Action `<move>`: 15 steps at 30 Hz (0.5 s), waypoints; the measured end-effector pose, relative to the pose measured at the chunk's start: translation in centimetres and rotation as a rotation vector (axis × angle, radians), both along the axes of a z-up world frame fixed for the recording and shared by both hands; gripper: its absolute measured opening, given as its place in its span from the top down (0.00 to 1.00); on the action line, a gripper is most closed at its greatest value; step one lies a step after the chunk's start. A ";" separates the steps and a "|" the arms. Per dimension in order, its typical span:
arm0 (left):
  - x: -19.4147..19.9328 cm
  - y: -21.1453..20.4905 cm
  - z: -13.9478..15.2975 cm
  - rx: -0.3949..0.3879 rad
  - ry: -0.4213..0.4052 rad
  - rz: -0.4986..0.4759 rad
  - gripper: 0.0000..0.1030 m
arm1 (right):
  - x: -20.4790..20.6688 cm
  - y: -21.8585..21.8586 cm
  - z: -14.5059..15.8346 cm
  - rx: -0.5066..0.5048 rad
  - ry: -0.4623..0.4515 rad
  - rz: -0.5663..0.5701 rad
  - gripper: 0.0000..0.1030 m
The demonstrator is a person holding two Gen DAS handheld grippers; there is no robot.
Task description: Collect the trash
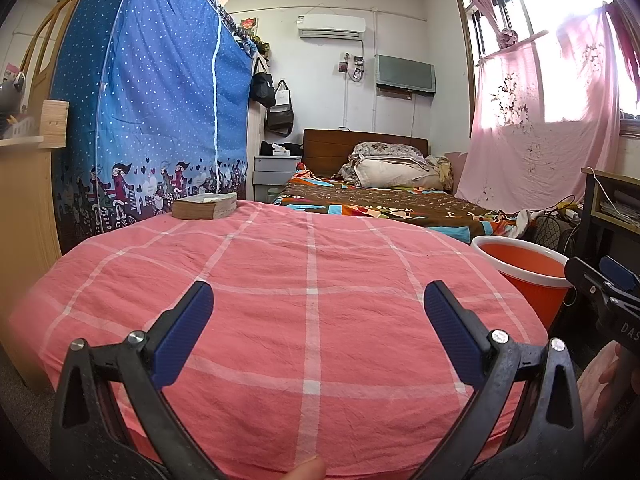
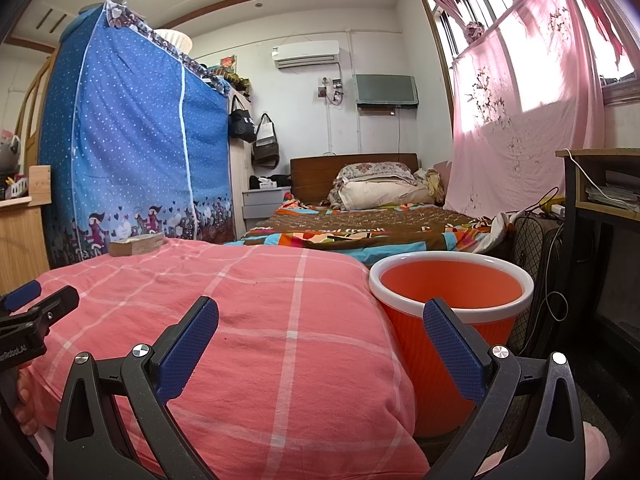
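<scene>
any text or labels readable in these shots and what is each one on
"DAS": white letters, cut off by the frame edge, on the right hand-held gripper body in the left wrist view.
"nRobot.AI": start cut off, on the left hand-held gripper body in the right wrist view.
Air conditioner label, hanging bags print and bedspread lettering: too small or blurred to read.

A: What colours are seen under the left tool (image 1: 318,304)?
B: Coral-pink cloth (image 1: 280,280), crossed by white checks. The tool's pads are navy, its arms black.
A: And by the right tool (image 2: 320,320)?
B: An orange bin (image 2: 448,320), white-rimmed, is seen just ahead. Farther ahead, a blue wardrobe cover (image 2: 128,140) is dotted white; pink curtains (image 2: 520,120) are printed with flowers.
</scene>
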State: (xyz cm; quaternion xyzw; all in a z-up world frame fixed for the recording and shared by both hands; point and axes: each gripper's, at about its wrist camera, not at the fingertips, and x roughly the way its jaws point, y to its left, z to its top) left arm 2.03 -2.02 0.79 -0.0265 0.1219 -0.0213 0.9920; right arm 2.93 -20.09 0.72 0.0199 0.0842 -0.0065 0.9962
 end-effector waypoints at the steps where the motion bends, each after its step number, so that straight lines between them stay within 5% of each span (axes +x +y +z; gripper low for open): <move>1: 0.0 0.0 0.0 0.000 0.000 0.000 0.00 | 0.0 0.0 0.0 0.000 0.000 0.000 0.00; 15: 0.0 -0.1 0.0 0.001 0.001 -0.002 0.00 | 0.0 0.1 0.0 0.000 0.001 -0.001 0.00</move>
